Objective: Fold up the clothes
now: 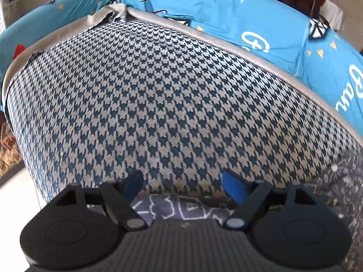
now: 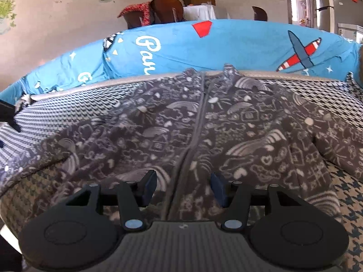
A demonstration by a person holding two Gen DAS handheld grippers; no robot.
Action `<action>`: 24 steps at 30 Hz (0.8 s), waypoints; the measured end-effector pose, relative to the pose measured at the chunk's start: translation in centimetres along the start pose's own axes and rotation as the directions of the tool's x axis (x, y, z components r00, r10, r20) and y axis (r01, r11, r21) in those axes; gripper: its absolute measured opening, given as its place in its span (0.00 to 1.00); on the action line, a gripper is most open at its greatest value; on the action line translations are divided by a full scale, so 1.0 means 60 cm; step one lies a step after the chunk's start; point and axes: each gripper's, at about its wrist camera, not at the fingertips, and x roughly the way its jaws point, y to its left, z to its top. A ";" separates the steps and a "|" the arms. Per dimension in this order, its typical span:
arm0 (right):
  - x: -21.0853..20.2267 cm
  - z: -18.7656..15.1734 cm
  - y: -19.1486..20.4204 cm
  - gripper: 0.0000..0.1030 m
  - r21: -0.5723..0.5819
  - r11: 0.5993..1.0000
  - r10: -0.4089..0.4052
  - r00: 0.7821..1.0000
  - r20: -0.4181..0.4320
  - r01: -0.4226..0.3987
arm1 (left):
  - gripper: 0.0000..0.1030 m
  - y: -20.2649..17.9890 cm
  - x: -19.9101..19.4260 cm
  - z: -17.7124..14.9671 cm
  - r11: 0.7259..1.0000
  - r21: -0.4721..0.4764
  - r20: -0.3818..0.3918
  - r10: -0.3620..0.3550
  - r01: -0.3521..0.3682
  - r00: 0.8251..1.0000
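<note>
Grey zip-up fleece garment [image 2: 204, 131] lies spread, front up, on the houndstooth cushion [image 1: 158, 95].

I have both tongs wide and empty: right tongs [image 2: 183, 188] over its lower hem, left tongs [image 1: 181, 181] at one side edge; I judge gripping an edge comes next.

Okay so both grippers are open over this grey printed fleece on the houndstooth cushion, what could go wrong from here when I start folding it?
1. The right gripper straddles the zipper line of the grey fleece garment; pinching there may grab both thick layers and bunch the front.
2. The left gripper sits mostly over bare houndstooth cushion, with only the garment's edge below it, so it could close on cushion fabric or miss.
3. The fleece already lies rumpled, so a fold may come out uneven.
</note>
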 end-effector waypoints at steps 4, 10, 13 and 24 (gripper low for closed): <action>0.000 0.017 0.018 0.51 -0.035 0.995 0.091 0.996 0.025 -0.090 | 0.86 -0.011 0.000 -0.001 1.000 0.002 0.000 -0.003 0.003 1.000; 0.020 0.050 0.068 0.51 -0.085 0.975 0.208 0.978 0.033 -0.205 | 0.91 -0.021 0.004 -0.001 1.000 -0.002 -0.004 0.012 -0.012 1.000; 0.034 0.069 0.096 0.51 -0.096 0.964 0.251 0.967 0.044 -0.246 | 0.93 -0.020 0.001 -0.003 1.000 0.009 0.008 0.017 -0.017 1.000; 0.134 0.122 0.186 0.51 -0.078 0.954 0.290 0.957 0.009 -0.288 | 0.95 0.017 0.002 0.004 0.996 -0.087 -0.013 -0.007 0.005 1.000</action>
